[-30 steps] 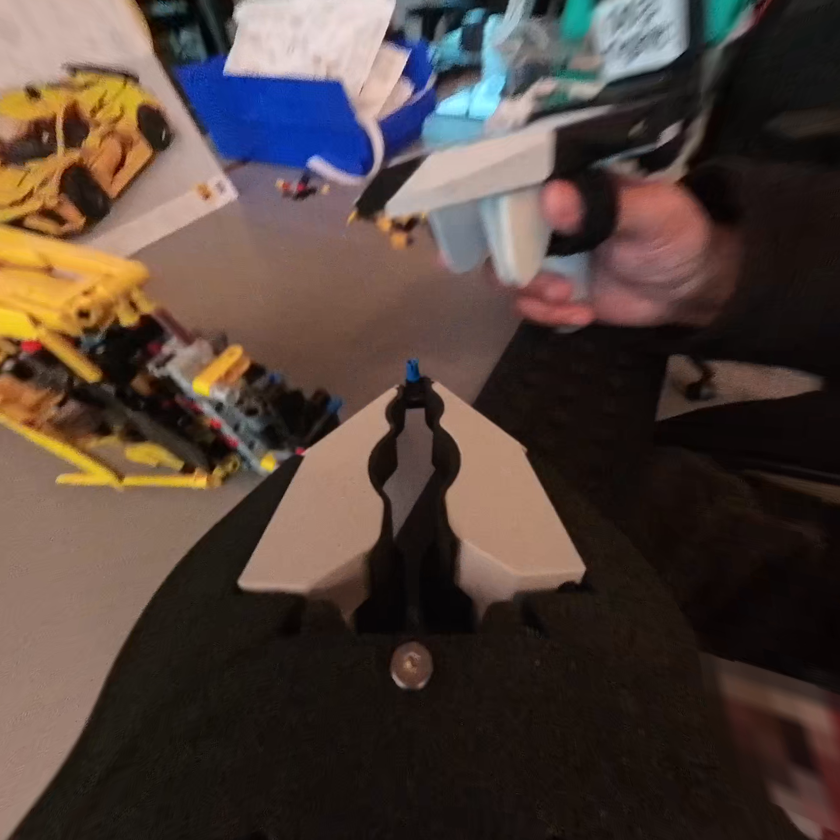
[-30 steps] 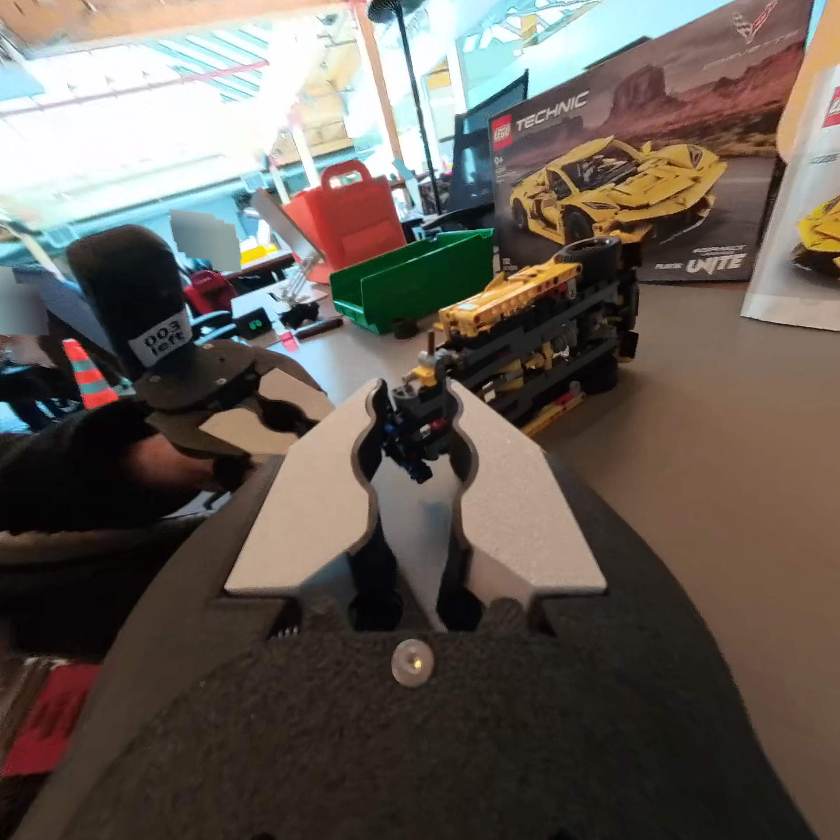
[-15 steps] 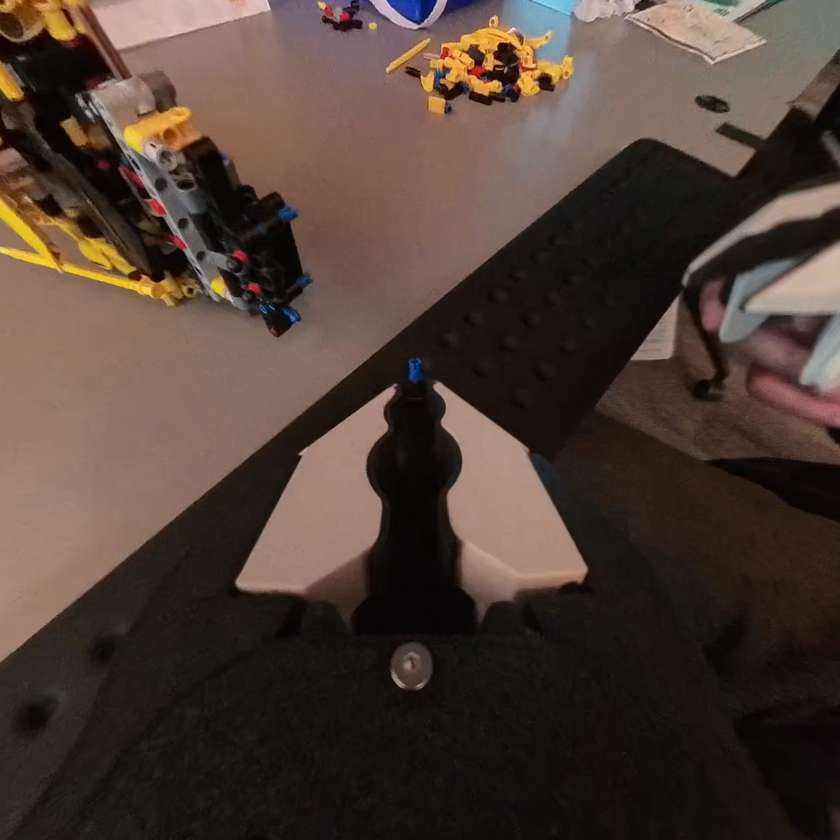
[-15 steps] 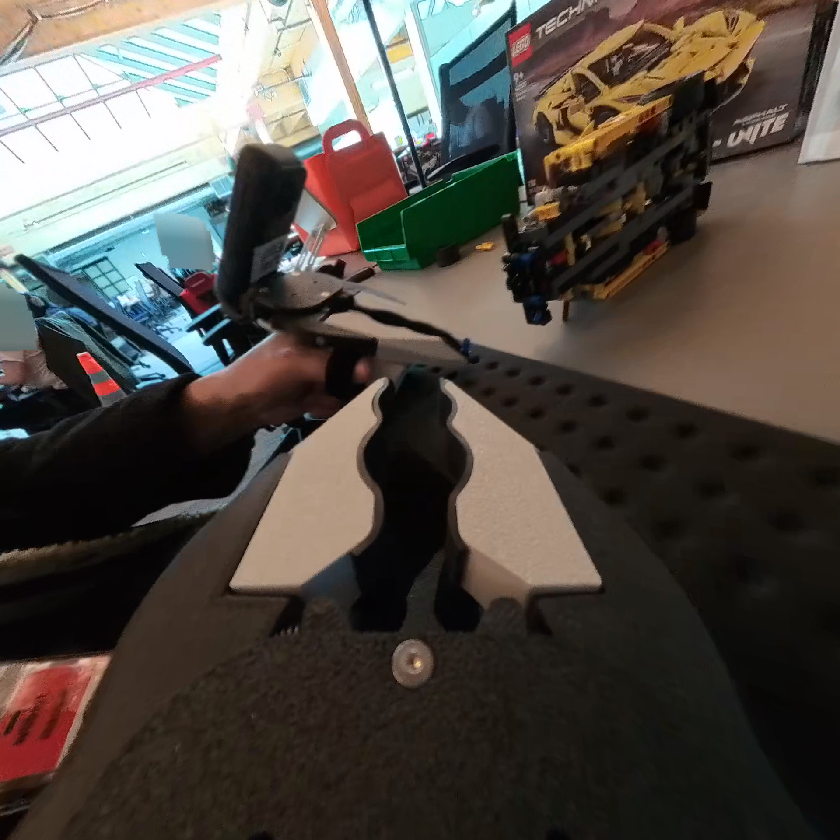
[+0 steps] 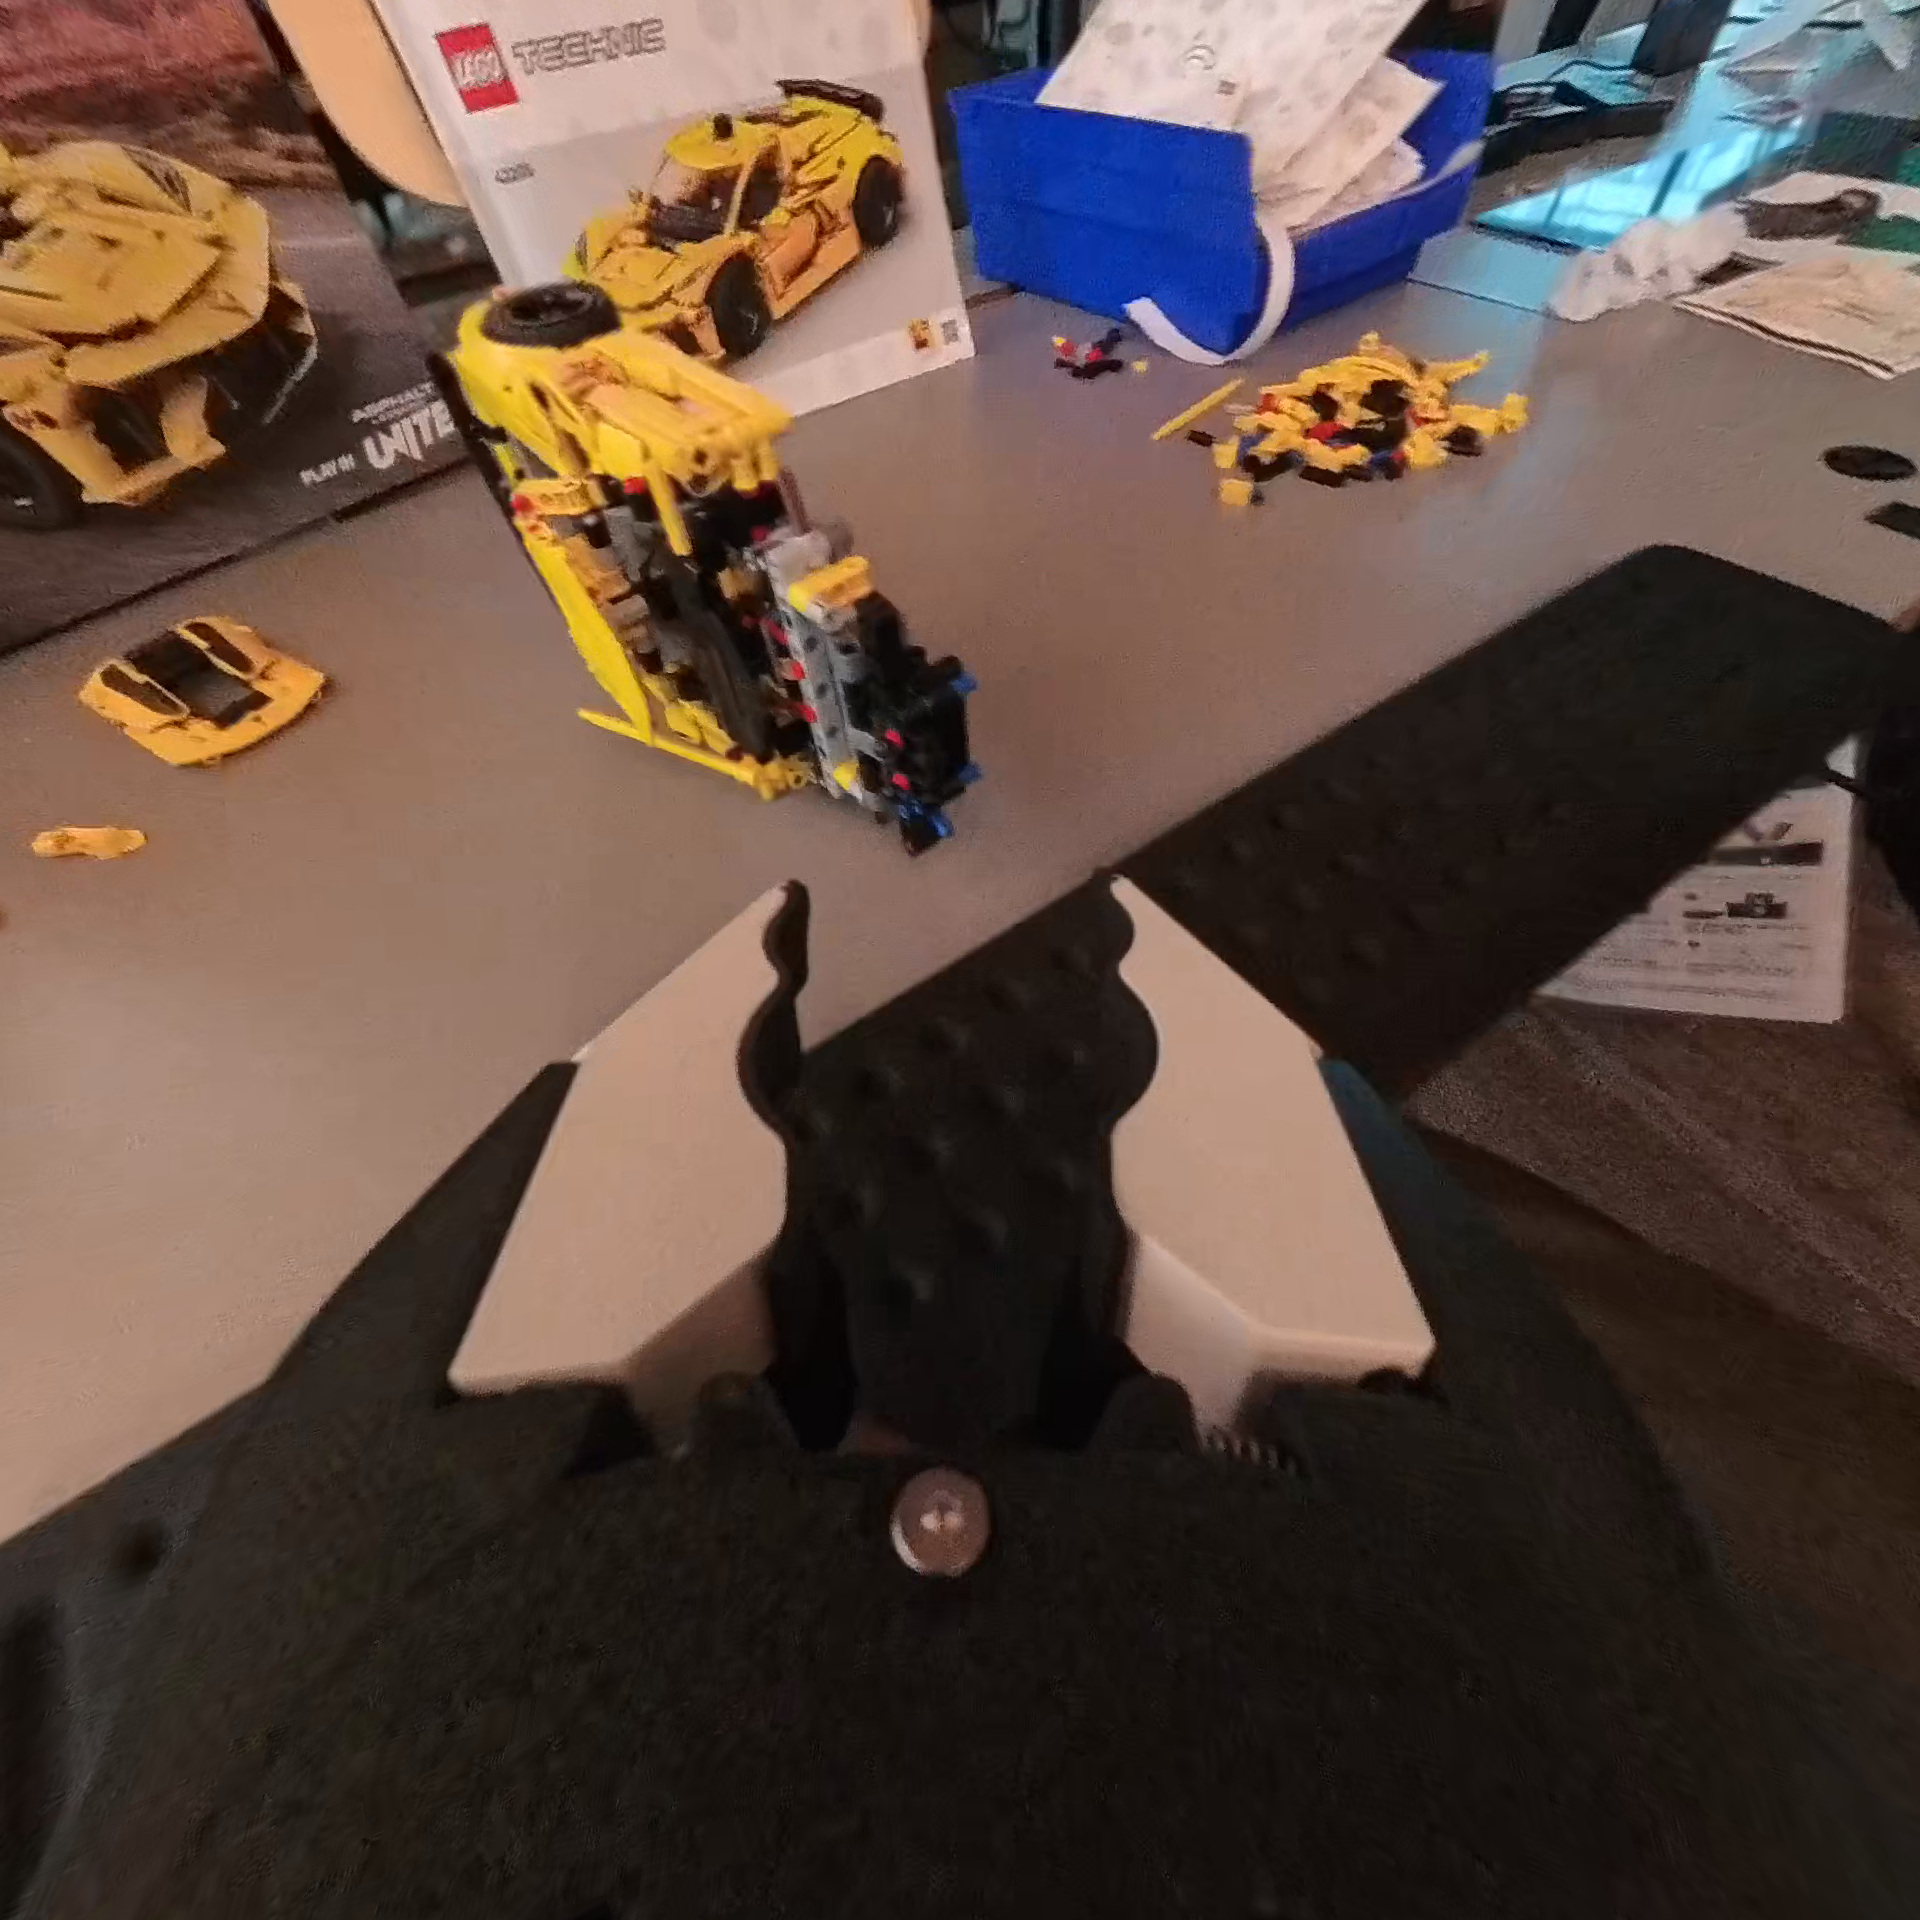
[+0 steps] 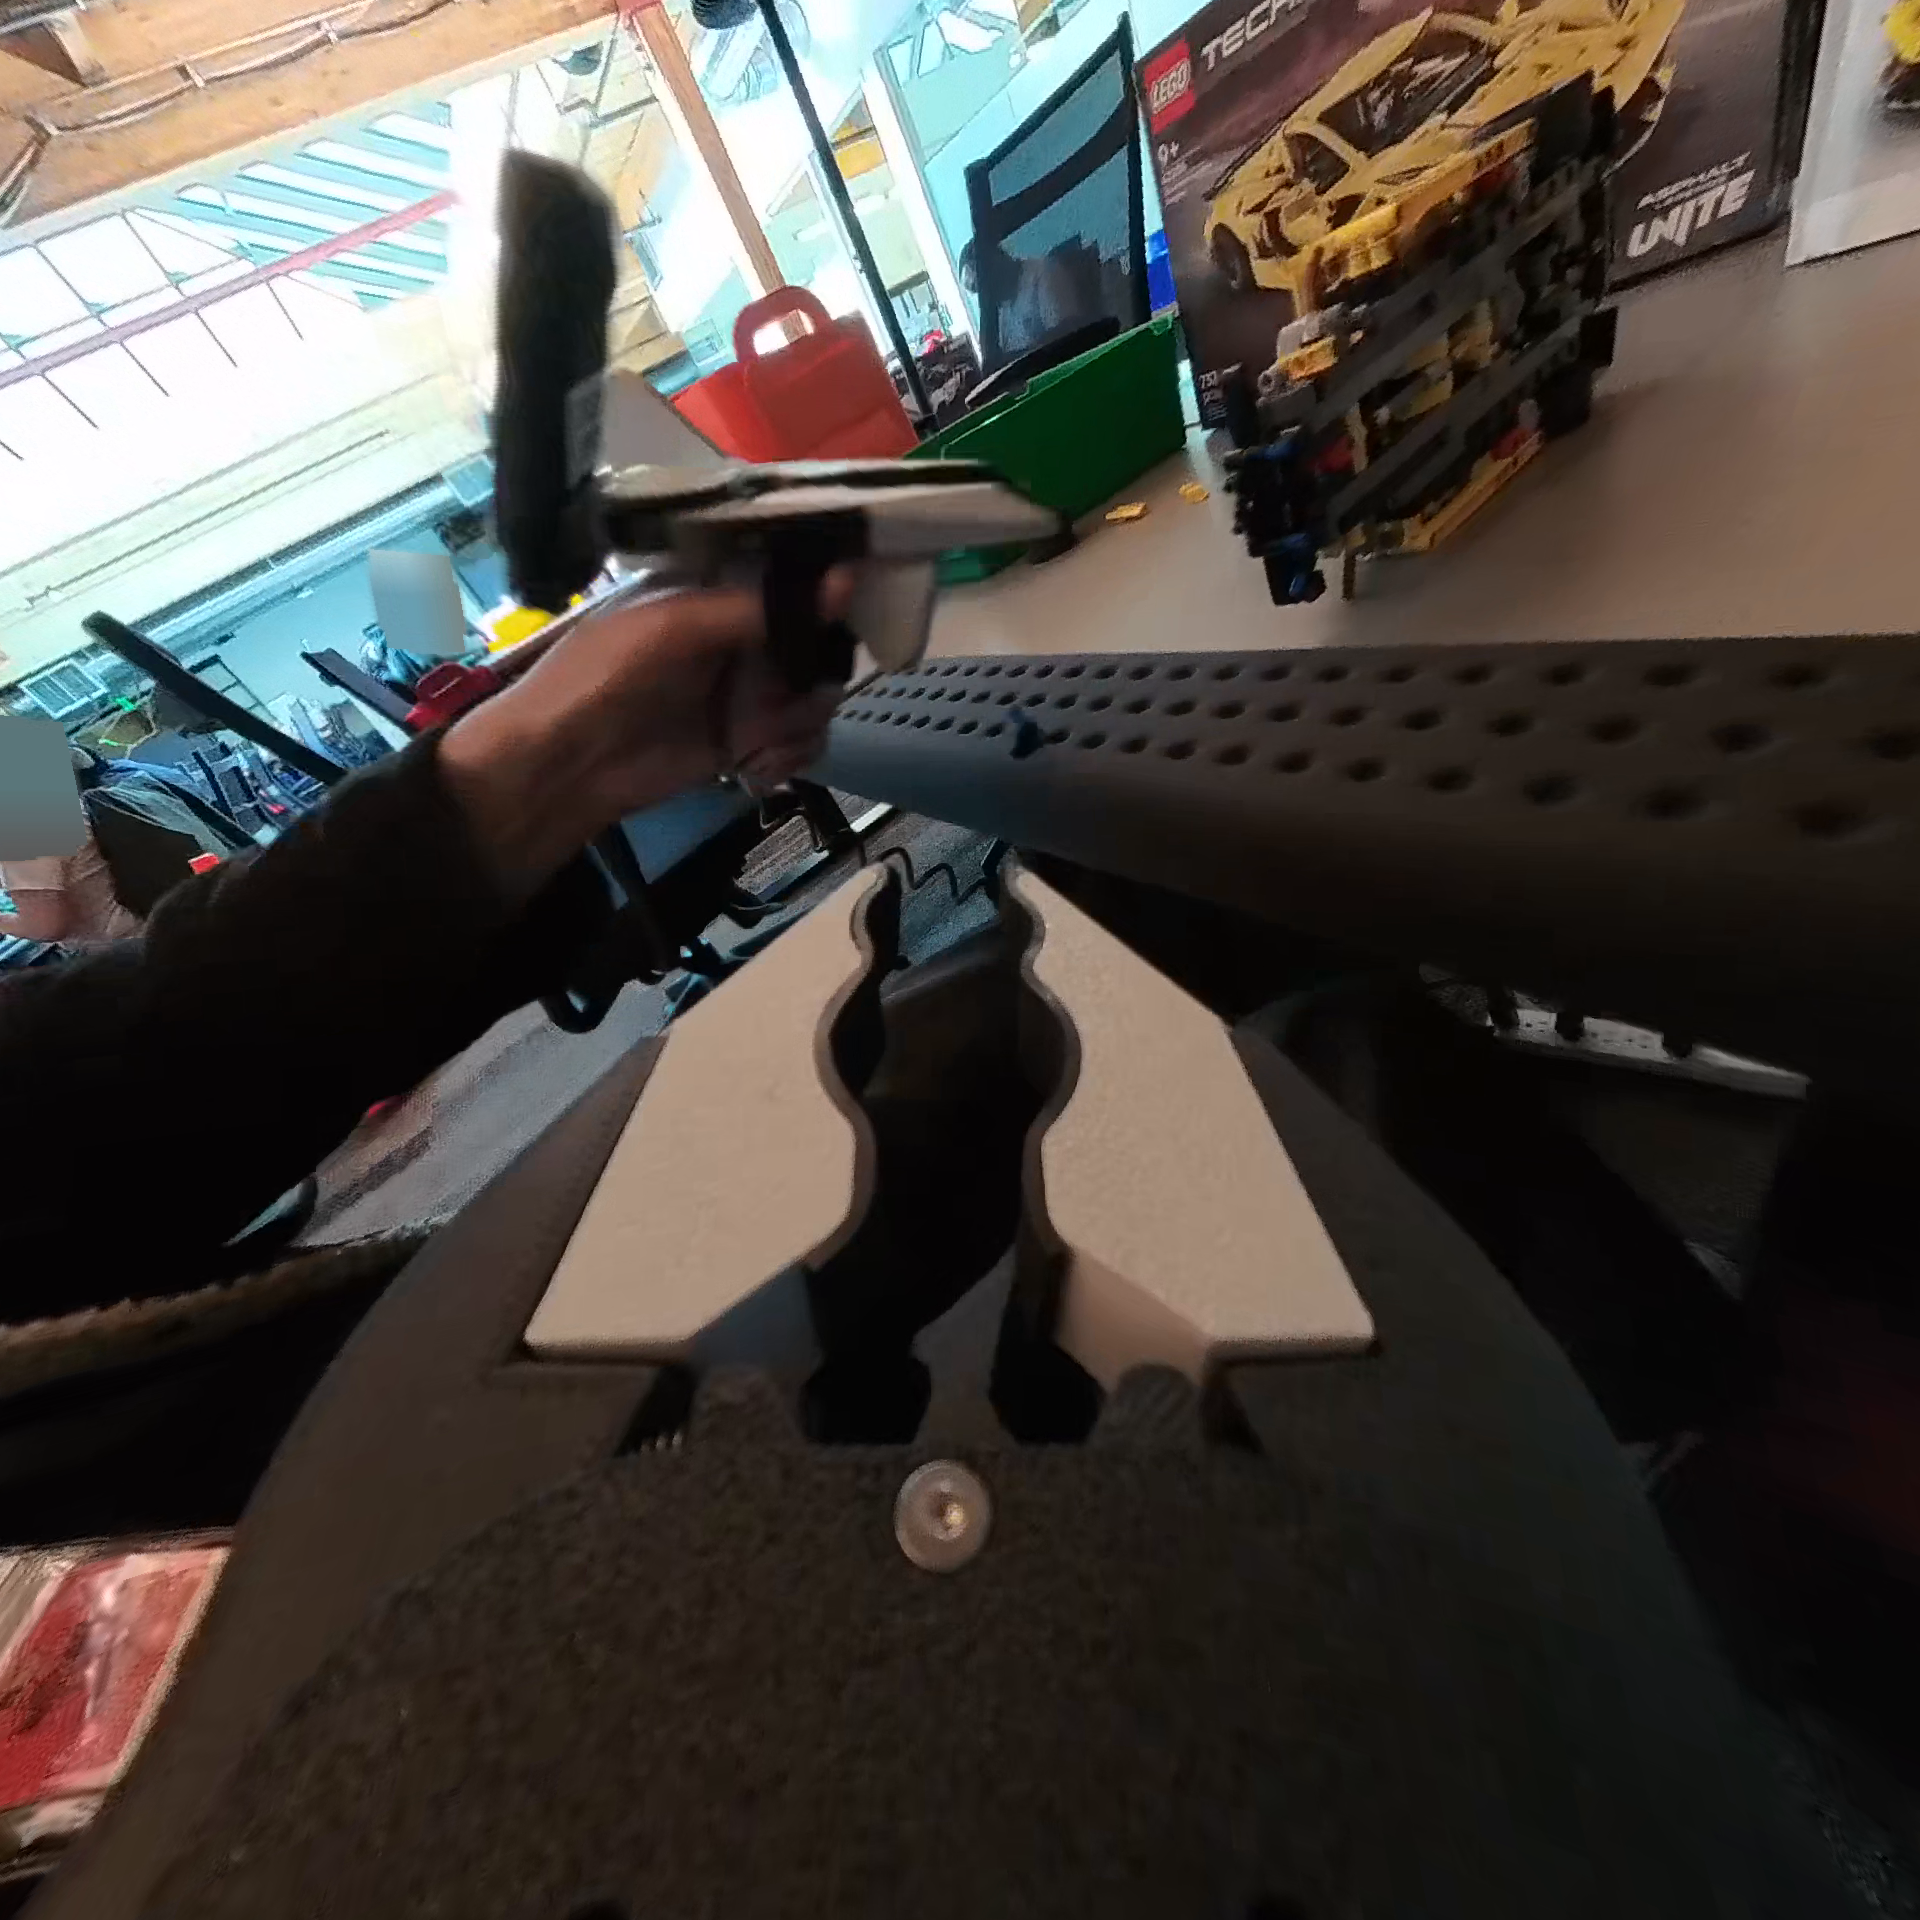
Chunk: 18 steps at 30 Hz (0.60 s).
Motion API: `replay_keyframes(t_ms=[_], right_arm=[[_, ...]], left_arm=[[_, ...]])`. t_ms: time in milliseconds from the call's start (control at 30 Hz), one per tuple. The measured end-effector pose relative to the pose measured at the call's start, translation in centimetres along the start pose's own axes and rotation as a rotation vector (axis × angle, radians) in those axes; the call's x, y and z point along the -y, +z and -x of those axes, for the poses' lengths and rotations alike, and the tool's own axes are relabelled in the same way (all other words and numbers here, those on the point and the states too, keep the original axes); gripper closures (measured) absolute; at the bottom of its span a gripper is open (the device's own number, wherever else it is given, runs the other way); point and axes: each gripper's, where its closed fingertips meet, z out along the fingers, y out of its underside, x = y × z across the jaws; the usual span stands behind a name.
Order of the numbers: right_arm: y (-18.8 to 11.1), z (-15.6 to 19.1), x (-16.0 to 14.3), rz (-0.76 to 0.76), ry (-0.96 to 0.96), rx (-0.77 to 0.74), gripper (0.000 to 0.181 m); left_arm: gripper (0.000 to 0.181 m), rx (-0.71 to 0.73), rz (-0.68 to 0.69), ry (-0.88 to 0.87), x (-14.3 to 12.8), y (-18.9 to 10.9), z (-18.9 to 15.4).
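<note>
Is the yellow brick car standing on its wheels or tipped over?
Tipped: the yellow brick car stands on its side on the table, a wheel on top.

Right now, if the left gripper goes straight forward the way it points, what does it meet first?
Probably the black perforated mat: the open left gripper already points over its edge. Beyond that lies bare grey table. The yellow model car stands left of this line, though depth is uncertain.
</note>
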Motion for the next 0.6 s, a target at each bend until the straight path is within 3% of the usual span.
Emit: replay_keyframes(t_ms=[100,167,267,400,600], right_arm=[[-0.1,1.1,0.6,-0.027,0.02,0.026,0.164],[-0.2,1.2,1.0,-0.019,-0.009,0.024,0.164],[0.0,-2.0,1.6,-0.04,-0.011,-0.146,0.171],[2.3,-1.8,0.4,0.005,0.125,-0.033,0.154],[1.9,-3.7,-0.1,0.011,0.123,-0.058,0.157]], left_arm=[[0.126,-0.028,0.083,-0.069,-0.7,2.8,1.7],[0.126,-0.05,0.105,-0.007,-1.4,4.2,2.4],[0.127,-0.024,0.179,0.126,-2.8,5.2,4.2],[0.129,-0.091,0.063,0.107,-1.3,5.6,4.5],[0.141,-0.206,-0.023,0.046,-0.6,4.7,3.8]])
